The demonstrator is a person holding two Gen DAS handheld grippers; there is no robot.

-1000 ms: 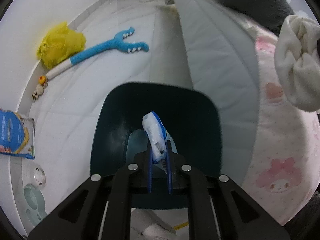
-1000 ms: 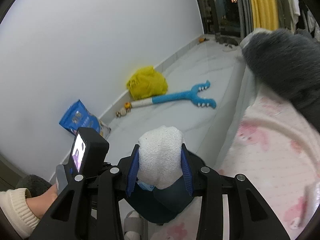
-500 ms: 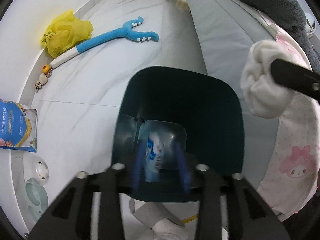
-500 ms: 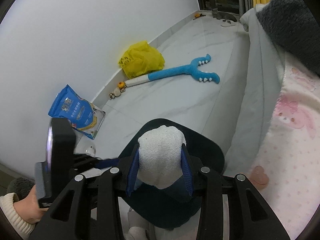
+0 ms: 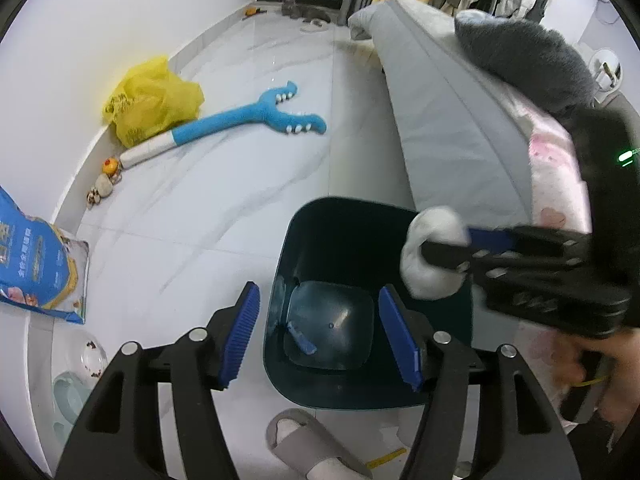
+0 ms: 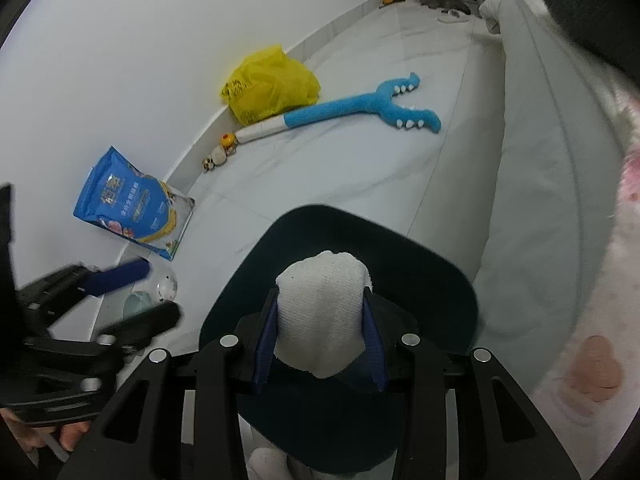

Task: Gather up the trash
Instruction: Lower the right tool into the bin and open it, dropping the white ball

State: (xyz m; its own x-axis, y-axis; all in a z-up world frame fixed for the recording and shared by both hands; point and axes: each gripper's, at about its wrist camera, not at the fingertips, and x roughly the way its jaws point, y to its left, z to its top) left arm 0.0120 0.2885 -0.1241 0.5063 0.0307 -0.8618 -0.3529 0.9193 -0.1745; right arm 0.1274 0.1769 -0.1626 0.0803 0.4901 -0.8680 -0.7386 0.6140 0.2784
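The bin (image 5: 320, 232) mouth lies open between the spread left fingers (image 5: 240, 332), only a wrapper (image 5: 302, 340) at its bottom. The right gripper (image 6: 320, 340) with its white wad (image 5: 432, 260) crowds the right rim; the bed (image 5: 448, 128) walls that side.

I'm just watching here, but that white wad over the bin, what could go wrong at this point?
The right gripper holds the white wad above the dark bin, near its right rim in the left wrist view; let go there, it might land on the floor. The open left gripper hangs over the same opening, so the two could bump.
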